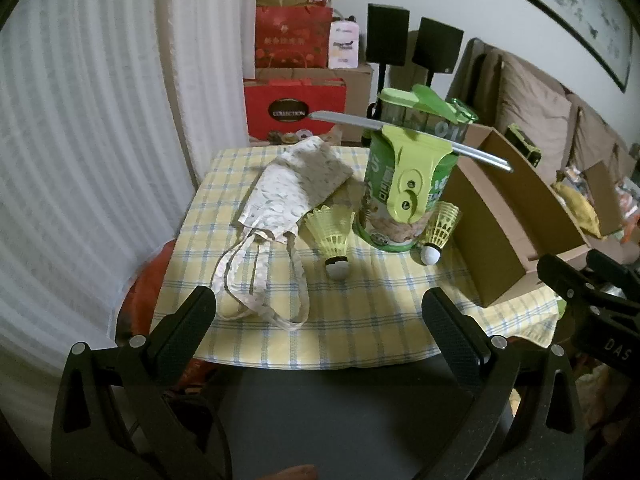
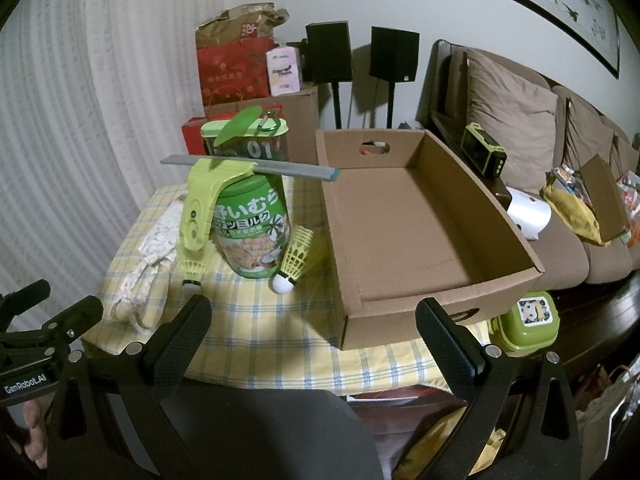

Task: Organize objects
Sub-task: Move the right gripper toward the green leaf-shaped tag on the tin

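The checked tablecloth (image 1: 360, 320) shows a bare strip along its near edge. The smooth cardboard box (image 2: 400, 220), open-topped, overhangs the right edge. A round green can (image 1: 394, 200) stands mid-table between two ribbed yellow shuttlecocks (image 1: 334, 236), beside a soft fabric bag (image 1: 288, 192). Left gripper (image 1: 320, 308) and right gripper (image 2: 314, 320) gape wide, holding nothing.
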`<state>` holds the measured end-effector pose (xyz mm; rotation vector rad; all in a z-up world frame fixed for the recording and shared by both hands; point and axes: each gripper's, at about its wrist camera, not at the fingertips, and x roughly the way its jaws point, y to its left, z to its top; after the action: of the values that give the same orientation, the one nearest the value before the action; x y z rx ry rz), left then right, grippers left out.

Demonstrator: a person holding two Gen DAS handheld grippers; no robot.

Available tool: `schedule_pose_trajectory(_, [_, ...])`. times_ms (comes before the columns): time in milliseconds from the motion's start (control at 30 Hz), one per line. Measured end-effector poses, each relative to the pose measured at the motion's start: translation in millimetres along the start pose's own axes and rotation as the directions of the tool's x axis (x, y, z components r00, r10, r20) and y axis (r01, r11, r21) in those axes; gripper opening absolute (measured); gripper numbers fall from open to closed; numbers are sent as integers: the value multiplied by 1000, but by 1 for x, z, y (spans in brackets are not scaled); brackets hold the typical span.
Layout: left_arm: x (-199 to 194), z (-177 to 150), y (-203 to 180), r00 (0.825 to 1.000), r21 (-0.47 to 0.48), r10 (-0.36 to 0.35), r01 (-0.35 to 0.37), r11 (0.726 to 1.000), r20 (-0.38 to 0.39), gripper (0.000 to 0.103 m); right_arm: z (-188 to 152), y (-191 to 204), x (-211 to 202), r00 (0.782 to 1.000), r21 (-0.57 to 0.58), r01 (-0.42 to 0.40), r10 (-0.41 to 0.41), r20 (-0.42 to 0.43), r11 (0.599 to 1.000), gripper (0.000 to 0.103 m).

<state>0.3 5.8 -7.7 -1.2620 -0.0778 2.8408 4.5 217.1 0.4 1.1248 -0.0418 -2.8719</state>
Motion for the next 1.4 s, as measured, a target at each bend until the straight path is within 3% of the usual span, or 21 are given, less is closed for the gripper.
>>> schedule_pose_trajectory(300, [4,3,-2,1000,6,-4,4,1000,2,103,3,0,4,1000,-28,29,-29,7,999,103])
schedule_pose_trajectory(433, [8,9,-3,996,5,-87,87,996,1,103,4,-1,5,999,-53,40,-40,9,998,103])
schedule_pose_trajectory(533, [9,15,-3,996,25,-94,93,995,12,103,5,-3,4,999,-57,40,-38,26,998,103])
schedule_pose_trajectory(733, [12,31,9,991,-25,-131,132,991,40,103,16,-16,-5,996,-32,7,-4,92,999,103])
schedule_pose_trajectory(900, [12,46,14,981,-54,-181,185,981,67,101,33,-25,-10,989,-9,-70,71,130,997,103])
schedule_pose_trajectory(1033, [11,62,12,963,-60,-257,262,963,81,99,50,-32,-14,983,-13,-52,54,177,999,102])
schedule_pose_trajectory(1167, [21,86,9,926,-87,-372,376,923,60,97,70,-43,-12,977,8,-103,100,186,995,101])
schedule_pose_trajectory(1300, [37,107,7,885,-141,-463,464,875,38,91,86,-56,1,972,55,-187,177,153,981,81])
schedule_pose_trajectory(1400, [49,119,2,871,-169,-491,489,856,29,84,92,-59,12,968,68,-225,215,127,972,74])
